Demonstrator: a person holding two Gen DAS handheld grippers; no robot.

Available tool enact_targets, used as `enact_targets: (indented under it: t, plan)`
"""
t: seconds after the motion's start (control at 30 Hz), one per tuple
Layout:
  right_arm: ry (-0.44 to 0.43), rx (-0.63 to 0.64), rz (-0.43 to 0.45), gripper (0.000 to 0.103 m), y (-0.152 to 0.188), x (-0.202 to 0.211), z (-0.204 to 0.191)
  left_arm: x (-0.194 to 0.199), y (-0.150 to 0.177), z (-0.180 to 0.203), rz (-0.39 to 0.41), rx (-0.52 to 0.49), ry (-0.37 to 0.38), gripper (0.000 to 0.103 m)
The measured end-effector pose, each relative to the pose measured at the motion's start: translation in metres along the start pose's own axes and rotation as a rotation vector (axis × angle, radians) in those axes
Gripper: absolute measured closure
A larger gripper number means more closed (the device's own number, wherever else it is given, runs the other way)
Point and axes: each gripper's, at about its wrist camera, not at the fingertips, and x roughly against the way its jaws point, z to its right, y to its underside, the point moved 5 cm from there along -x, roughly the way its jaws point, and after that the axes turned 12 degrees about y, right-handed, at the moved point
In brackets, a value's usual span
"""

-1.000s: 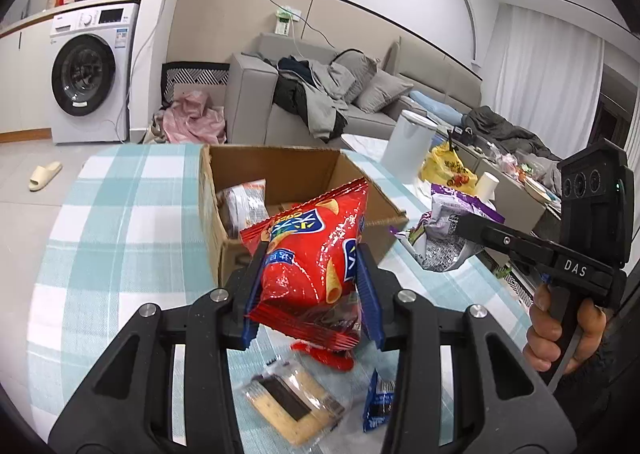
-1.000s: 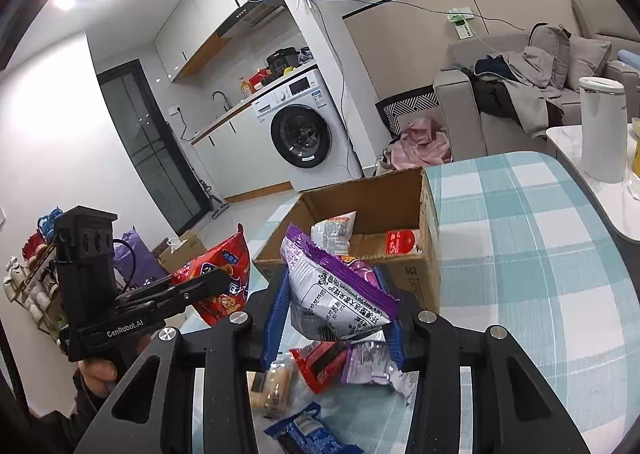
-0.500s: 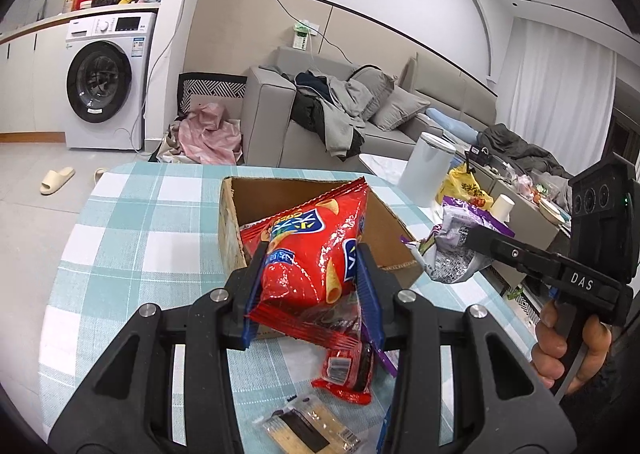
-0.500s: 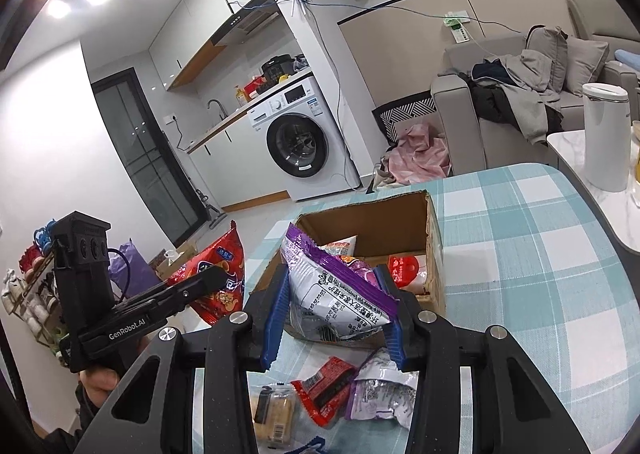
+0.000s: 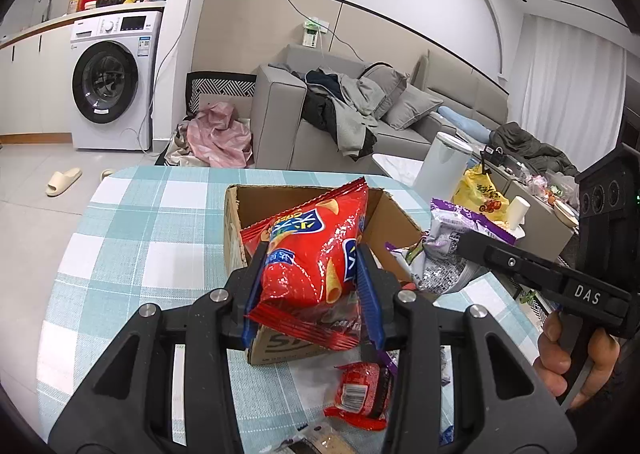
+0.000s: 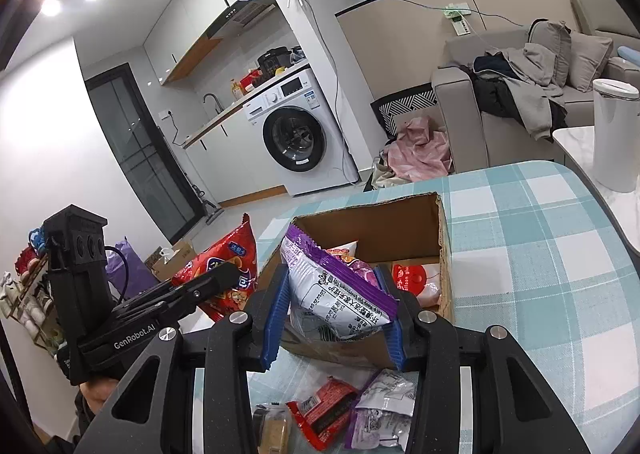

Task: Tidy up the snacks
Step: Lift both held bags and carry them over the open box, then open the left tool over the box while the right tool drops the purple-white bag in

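Left hand-held gripper (image 5: 310, 286), marked "GenRobot.AI", is clamped on a red crinkled chip bag (image 5: 310, 254) above the open brown cardboard box (image 5: 240, 214). Right hand-held gripper (image 6: 334, 312), marked "DAS", is clamped on a purple-edged silver snack pouch (image 6: 336, 294) above the box's 6 o'clock wall. Teal-checked counter (image 6: 540, 254); white washing machine (image 6: 296, 134) at 12 o'clock.

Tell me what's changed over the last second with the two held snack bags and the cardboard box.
Both grippers have carried their bags forward and up toward the open brown cardboard box: the red crinkled chip bag in the left gripper, the purple-and-white foil snack bag in the right gripper. Neither was let go. The box and the loose packets on the checked tablecloth stayed put.
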Motion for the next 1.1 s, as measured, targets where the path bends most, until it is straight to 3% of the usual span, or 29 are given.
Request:
enact_targets:
  t: [0.73, 1.1]
  plan:
    - [0.031, -0.033, -0.044, 0.061, -0.007, -0.035, 0.009, -0.044, -0.006, -0.011, -0.019, -0.021, -0.019, 0.065]
    - [0.063, -0.009, -0.045, 0.057, -0.008, -0.033, 0.006, -0.042, -0.004, -0.008, -0.039, -0.031, -0.032, 0.061]
